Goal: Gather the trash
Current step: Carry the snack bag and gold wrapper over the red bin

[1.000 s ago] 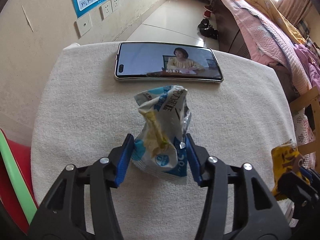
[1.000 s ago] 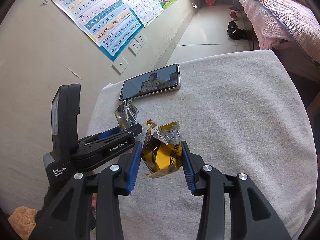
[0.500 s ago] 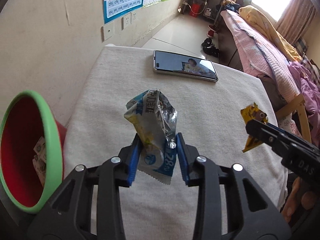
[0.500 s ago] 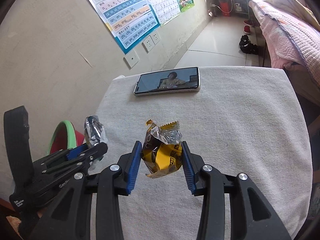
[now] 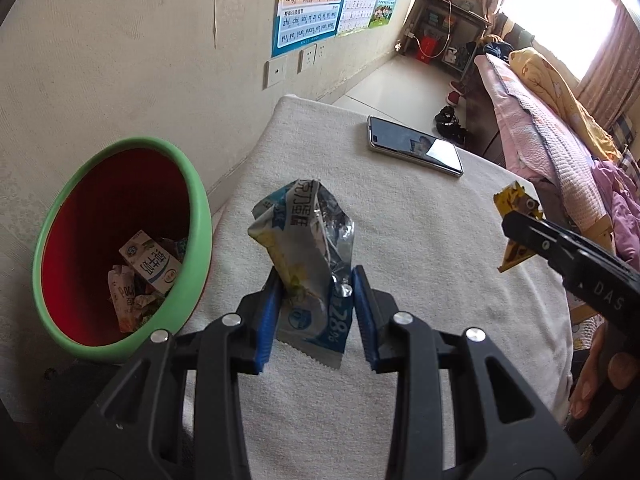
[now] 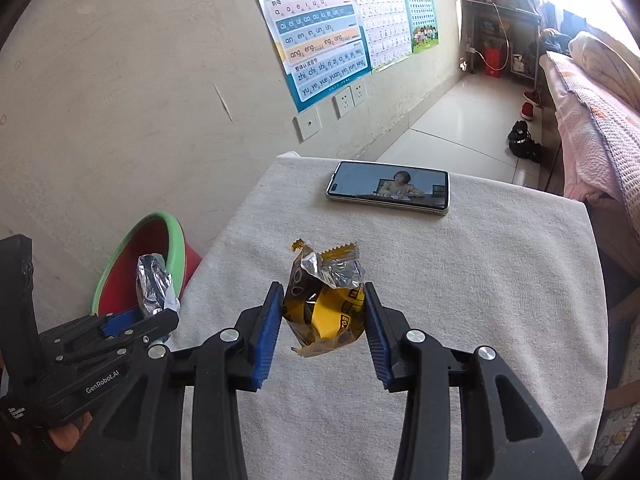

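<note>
Blue pads of your left gripper (image 5: 314,312) pinch the base of a crumpled blue-and-white snack wrapper (image 5: 306,256), foil lining showing, and the jaws have narrowed on it since a second ago, so the grip now looks firm. Your right gripper (image 6: 320,320) clamps a yellow candy wrapper (image 6: 326,304) just as it did before, held clear above the towel. Both wrappers have come up off the white towel-covered table (image 5: 420,264), and your left hand has swung toward the wall side. That brings the green-rimmed red bin (image 5: 120,240) into full view beside the table, with a milk carton (image 5: 150,266) and other scraps already at its bottom. The smartphone (image 5: 414,151) lies well behind, untouched. Judging from this, pickup is done and what remains is carrying each wrapper over the bin's rim and letting go.
</note>
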`<state>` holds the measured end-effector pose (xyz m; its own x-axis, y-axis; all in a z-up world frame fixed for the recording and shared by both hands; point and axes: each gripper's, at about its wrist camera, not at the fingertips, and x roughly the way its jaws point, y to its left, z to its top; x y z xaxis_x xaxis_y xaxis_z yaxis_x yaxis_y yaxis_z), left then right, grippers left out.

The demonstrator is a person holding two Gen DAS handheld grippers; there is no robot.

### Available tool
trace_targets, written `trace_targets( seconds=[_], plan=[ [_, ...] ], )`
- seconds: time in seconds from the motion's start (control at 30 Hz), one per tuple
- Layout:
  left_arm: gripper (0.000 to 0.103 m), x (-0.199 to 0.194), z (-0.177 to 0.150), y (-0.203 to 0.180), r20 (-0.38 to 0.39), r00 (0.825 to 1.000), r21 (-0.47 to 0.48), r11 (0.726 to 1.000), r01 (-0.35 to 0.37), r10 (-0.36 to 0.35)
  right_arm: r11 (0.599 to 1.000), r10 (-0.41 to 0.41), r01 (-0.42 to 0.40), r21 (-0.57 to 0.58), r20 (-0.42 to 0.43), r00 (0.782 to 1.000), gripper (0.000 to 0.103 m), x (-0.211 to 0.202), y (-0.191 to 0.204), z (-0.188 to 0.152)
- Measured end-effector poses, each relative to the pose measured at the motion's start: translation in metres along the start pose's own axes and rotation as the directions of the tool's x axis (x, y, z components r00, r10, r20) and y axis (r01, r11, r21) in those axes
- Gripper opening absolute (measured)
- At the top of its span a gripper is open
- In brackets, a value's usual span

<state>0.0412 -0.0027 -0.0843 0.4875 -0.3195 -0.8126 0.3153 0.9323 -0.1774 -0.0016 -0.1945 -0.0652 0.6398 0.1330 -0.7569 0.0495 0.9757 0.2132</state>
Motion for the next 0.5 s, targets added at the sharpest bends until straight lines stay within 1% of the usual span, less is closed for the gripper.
trace_targets(
  seconds=[0.17, 0.5],
  plan=[
    [0.034, -0.013, 0.005, 0.003, 0.04, 0.999, -0.002, 1.0, -0.011, 0.011, 1.0, 0.007, -0.006, -0.031, 0.013, 1.0, 0.039, -0.004, 0.012, 0.001],
    [0.034, -0.02, 0.008, 0.016, 0.062, 0.998, -0.033, 0.999, -0.021, 0.023, 0.997, 0.014, -0.013, -0.082, 0.017, 1.0, 0.04, -0.007, 0.029, -0.002]
  ],
)
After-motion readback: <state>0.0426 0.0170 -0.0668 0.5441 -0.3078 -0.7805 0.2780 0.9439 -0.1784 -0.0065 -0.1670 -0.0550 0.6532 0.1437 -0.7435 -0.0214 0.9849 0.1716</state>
